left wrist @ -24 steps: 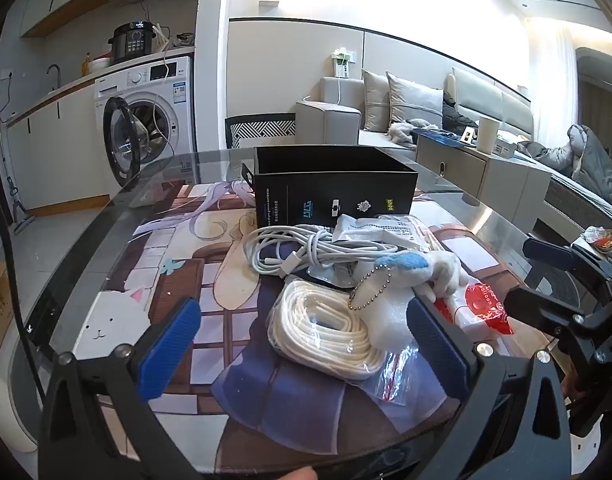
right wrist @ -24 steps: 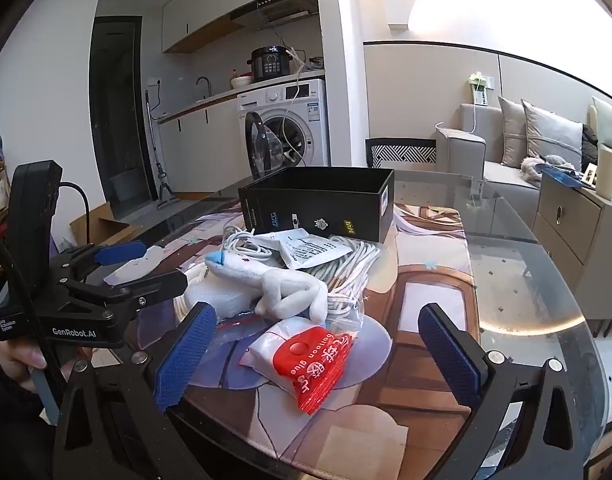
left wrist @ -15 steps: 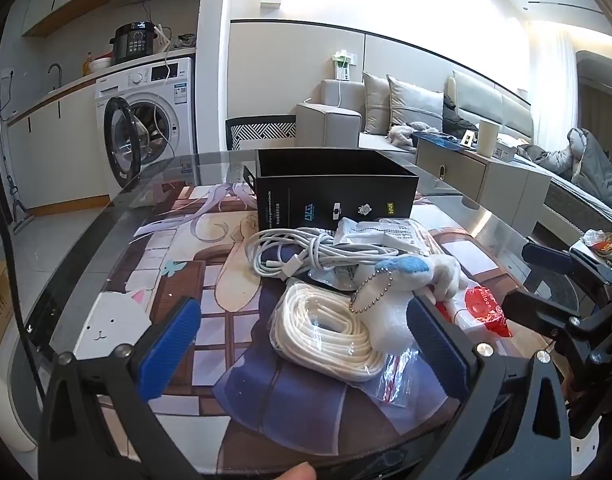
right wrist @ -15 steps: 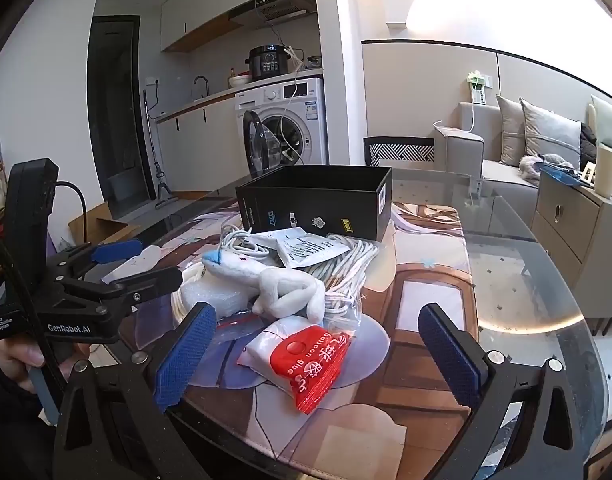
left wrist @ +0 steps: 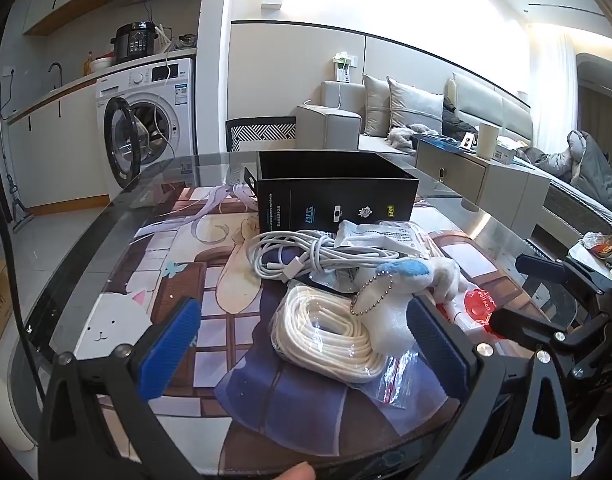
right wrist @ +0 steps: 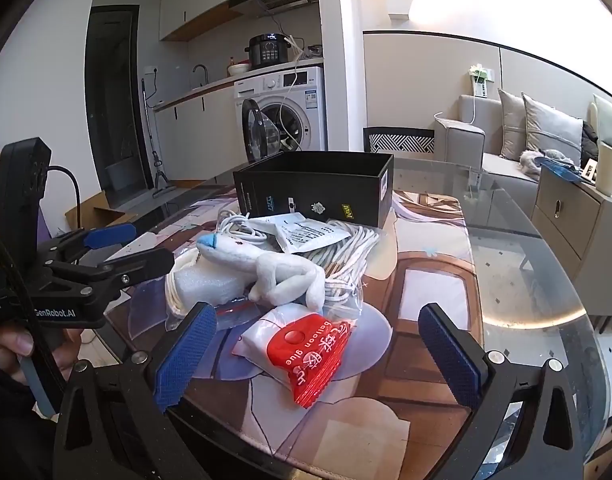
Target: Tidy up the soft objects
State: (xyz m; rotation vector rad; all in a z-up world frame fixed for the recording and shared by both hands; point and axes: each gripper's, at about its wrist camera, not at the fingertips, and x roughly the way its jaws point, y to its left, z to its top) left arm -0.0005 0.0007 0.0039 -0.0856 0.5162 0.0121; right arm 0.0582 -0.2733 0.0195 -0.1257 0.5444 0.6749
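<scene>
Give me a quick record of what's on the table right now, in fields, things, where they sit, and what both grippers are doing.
surface: glass table with picture mat
box: black, open top, behind the pile
plush: white with blue tip, on top of the pile
rope: white coil in clear bag
cable: white, bundled before the box
packet: red and white, nearest edge
left gripper: open, empty
right gripper: open, empty

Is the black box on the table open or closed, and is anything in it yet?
Open: the black box has no lid and its inner walls show. Its floor is hidden from both cameras, so its contents cannot be told.
</scene>
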